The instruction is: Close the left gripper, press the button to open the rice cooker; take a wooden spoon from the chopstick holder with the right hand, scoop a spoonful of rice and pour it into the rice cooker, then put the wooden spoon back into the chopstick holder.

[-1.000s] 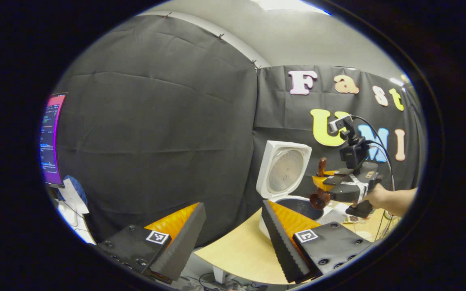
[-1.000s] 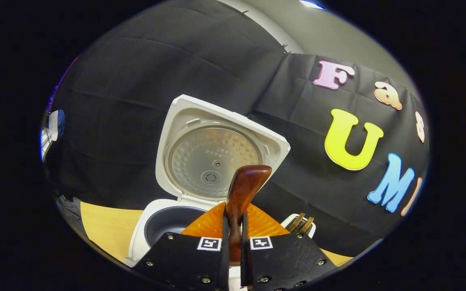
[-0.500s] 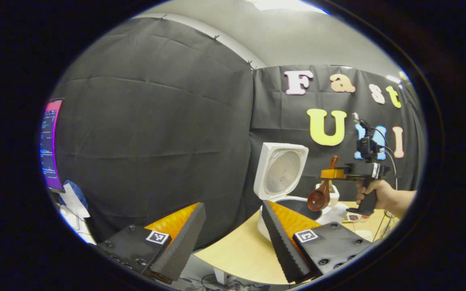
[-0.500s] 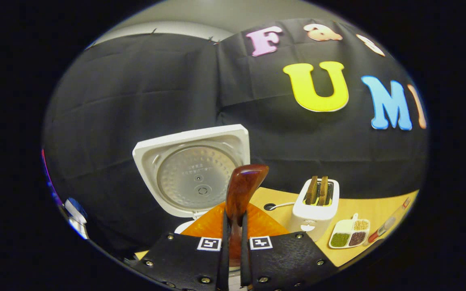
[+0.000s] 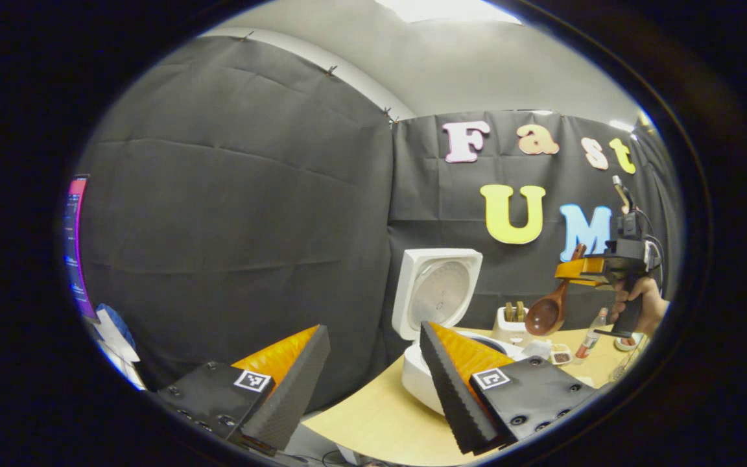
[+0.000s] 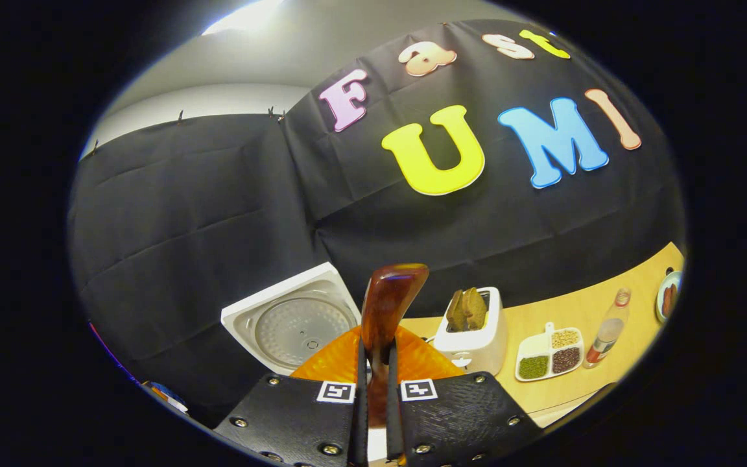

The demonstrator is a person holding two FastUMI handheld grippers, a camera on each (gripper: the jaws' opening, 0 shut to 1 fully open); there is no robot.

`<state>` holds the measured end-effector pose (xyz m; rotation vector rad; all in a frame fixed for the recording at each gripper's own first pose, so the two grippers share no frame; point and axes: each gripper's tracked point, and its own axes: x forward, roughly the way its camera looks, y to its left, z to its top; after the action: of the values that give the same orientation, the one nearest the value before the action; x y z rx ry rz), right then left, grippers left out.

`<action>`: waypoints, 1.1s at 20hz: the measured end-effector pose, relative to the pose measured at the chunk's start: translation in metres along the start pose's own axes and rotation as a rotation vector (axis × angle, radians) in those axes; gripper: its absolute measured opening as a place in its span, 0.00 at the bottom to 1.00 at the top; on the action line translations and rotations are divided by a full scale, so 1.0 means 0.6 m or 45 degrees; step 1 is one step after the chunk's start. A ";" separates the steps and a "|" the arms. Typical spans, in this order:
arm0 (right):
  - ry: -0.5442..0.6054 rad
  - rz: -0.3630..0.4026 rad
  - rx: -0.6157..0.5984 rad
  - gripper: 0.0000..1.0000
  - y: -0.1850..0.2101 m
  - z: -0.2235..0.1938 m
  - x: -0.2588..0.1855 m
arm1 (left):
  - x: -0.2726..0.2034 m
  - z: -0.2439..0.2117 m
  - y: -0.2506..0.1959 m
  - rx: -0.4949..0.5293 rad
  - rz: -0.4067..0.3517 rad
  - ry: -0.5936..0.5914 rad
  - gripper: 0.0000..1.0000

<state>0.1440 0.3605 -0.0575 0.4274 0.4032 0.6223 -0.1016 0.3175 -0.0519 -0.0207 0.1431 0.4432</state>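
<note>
Rice-cooker work is looking well advanced: the white rice cooker (image 5: pixel 435 363) is standing on the pale wooden table (image 5: pixel 373 415) with its square white lid (image 5: pixel 436 290) swung upright, so the button press appears done.

The right gripper (image 6: pixel 373 415) is pinching the handle of the glossy reddish-brown wooden spoon (image 6: pixel 386 311), both fingers pressing on the shaft, with the handle end sticking up in front of the right gripper view. In the left gripper view this same gripper (image 5: pixel 597 267) is hovering high over the table to the right of the cooker, the spoon's bowl (image 5: pixel 543 316) hanging below it, clear of the pot. Whether any rice is lying in the bowl is too small to tell.

The left gripper (image 5: pixel 373 383) is holding nothing, its fingers spread wide, near the cooker's front edge.

A white slotted holder with brown wooden pieces standing in it (image 6: pixel 474 331) is sitting just beside the cooker, and a small white divided dish of grains (image 6: pixel 550 360) is lying near it, with a small bottle (image 6: pixel 609 329) alongside.

Judging by this, either the scoop and pour or only the return of the spoon to the holder is remaining.
</note>
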 end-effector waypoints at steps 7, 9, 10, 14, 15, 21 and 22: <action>-0.107 -0.131 0.010 0.11 -0.111 0.080 -0.110 | 0.013 0.049 -0.107 -0.028 -0.133 -0.068 0.97; -0.134 -0.181 0.014 0.11 -0.148 0.098 -0.146 | 0.007 0.052 -0.140 -0.031 -0.167 -0.073 0.99; -0.147 -0.203 0.013 0.11 -0.165 0.107 -0.161 | 0.008 0.055 -0.156 -0.039 -0.182 -0.071 0.99; -0.186 -0.299 0.028 0.11 -0.238 0.118 -0.231 | 0.002 0.060 -0.210 -0.057 -0.228 -0.078 0.97; -0.192 -0.323 0.034 0.11 -0.257 0.120 -0.248 | 0.001 0.062 -0.223 -0.060 -0.236 -0.080 0.97; -0.217 -0.448 0.050 0.11 -0.353 0.123 -0.319 | -0.005 0.073 -0.302 -0.063 -0.303 -0.084 0.96; -0.216 -0.468 0.041 0.11 -0.369 0.122 -0.331 | -0.007 0.076 -0.313 -0.061 -0.315 -0.086 0.97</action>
<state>0.1357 0.0544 -0.0600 0.4204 0.3195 0.2205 -0.0189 0.1481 -0.0083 -0.0694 0.0622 0.2000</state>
